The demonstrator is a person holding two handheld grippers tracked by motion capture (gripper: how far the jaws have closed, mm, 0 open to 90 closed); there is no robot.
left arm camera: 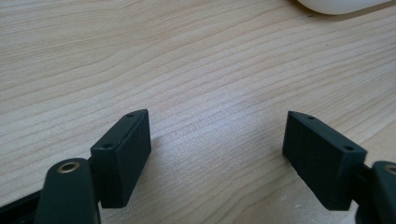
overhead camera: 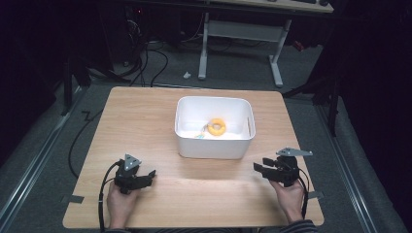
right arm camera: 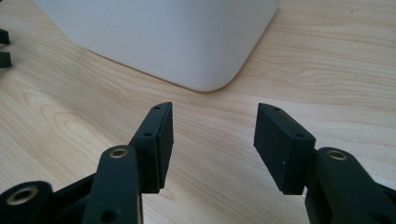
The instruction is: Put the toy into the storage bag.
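High view: left gripper (overhead camera: 145,175) and right gripper (overhead camera: 262,167) rest low on the wooden bench (overhead camera: 136,116), jaws apart and empty. Between and beyond them, a white tub (overhead camera: 214,145) holds a yellow ring (overhead camera: 216,127).

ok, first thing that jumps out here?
The white bin at the table's centre, with a yellow ring lying inside it. Then the two black claws near the front edge, left claw and right claw, both open with nothing between their jaws.
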